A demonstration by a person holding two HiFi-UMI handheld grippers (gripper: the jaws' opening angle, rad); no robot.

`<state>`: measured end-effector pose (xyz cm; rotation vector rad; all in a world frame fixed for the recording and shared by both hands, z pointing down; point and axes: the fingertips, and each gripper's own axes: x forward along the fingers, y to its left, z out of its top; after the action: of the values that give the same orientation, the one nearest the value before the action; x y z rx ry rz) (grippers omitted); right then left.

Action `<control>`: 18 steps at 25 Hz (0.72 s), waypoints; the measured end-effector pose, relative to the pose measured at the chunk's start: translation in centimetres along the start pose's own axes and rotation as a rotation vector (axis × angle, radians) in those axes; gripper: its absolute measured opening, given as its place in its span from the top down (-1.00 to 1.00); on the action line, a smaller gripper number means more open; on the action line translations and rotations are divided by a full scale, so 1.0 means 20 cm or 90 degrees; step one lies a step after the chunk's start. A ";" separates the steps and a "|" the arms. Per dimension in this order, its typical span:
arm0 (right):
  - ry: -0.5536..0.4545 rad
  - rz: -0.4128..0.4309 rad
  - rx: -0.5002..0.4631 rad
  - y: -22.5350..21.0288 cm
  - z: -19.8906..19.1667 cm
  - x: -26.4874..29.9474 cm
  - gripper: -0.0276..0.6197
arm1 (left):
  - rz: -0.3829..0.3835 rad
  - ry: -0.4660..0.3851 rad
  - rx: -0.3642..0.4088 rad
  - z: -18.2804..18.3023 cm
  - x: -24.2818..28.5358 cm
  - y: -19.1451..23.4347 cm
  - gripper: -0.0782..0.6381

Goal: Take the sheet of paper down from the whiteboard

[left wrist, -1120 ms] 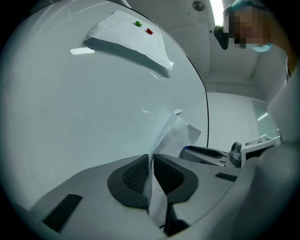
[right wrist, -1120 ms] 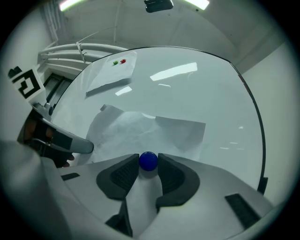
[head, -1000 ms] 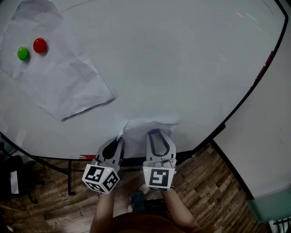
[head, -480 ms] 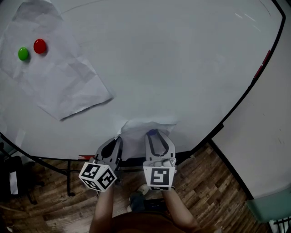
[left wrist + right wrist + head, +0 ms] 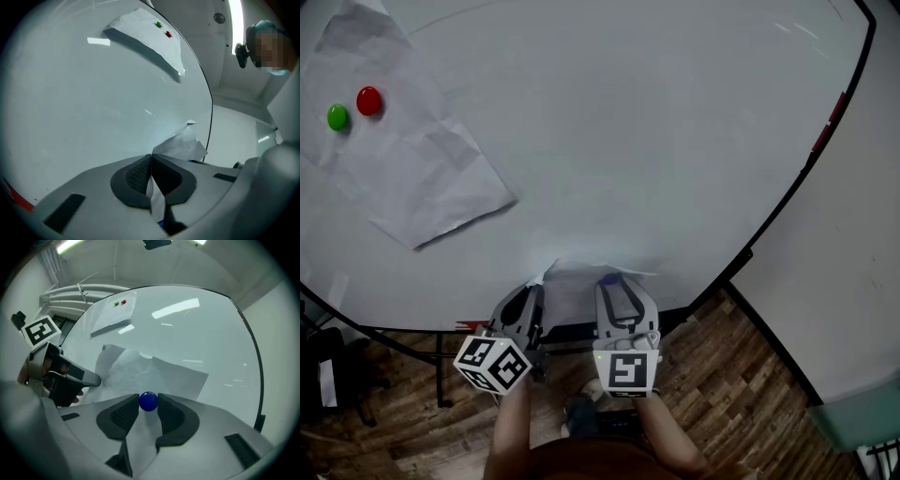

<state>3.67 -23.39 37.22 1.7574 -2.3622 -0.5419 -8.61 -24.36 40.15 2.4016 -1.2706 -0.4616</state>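
Observation:
A creased white sheet (image 5: 575, 292) hangs low on the whiteboard (image 5: 656, 141), near its bottom edge. My left gripper (image 5: 533, 292) is shut on the sheet's left edge; in the left gripper view the paper (image 5: 182, 144) runs between the closed pads (image 5: 136, 174). My right gripper (image 5: 616, 281) is shut on a round blue magnet (image 5: 148, 401) that sits on the sheet (image 5: 159, 371). The magnet shows as a blue spot (image 5: 609, 278) in the head view. The left gripper (image 5: 86, 378) also shows at the left of the right gripper view.
A second crumpled sheet (image 5: 408, 169) hangs at the board's upper left under a green magnet (image 5: 337, 117) and a red magnet (image 5: 368, 100). The board's dark rim (image 5: 787, 197) curves down the right side. Wooden floor (image 5: 741, 375) and a stand's legs lie below.
Both grippers have come slightly down toward the board's bottom edge, and the lower sheet's top edge has slid down with them. Both stay shut.

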 end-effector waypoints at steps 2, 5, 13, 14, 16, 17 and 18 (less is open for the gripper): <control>0.006 -0.004 0.003 -0.02 -0.01 -0.01 0.50 | 0.000 -0.001 -0.005 0.00 0.00 0.00 0.71; 0.013 -0.006 0.003 -0.04 -0.02 -0.01 0.50 | 0.004 -0.004 -0.014 0.00 -0.01 0.00 0.71; 0.002 -0.017 0.009 -0.08 -0.03 -0.03 0.50 | 0.006 -0.019 -0.051 0.02 -0.04 0.01 0.71; 0.001 -0.019 0.008 -0.09 -0.03 -0.03 0.50 | 0.005 -0.022 -0.057 0.03 -0.04 0.01 0.71; 0.008 -0.021 0.008 -0.09 -0.04 -0.04 0.50 | 0.003 -0.027 -0.070 0.03 -0.06 0.02 0.71; 0.016 -0.021 0.011 -0.09 -0.04 -0.05 0.50 | 0.004 -0.029 -0.074 0.03 -0.07 0.02 0.71; 0.022 -0.021 0.016 -0.09 -0.04 -0.06 0.50 | 0.005 -0.031 -0.076 0.03 -0.08 0.02 0.71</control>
<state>5.87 -22.91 37.39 1.8038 -2.3313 -0.4855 -10.05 -23.46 39.97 2.2976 -1.2363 -0.5793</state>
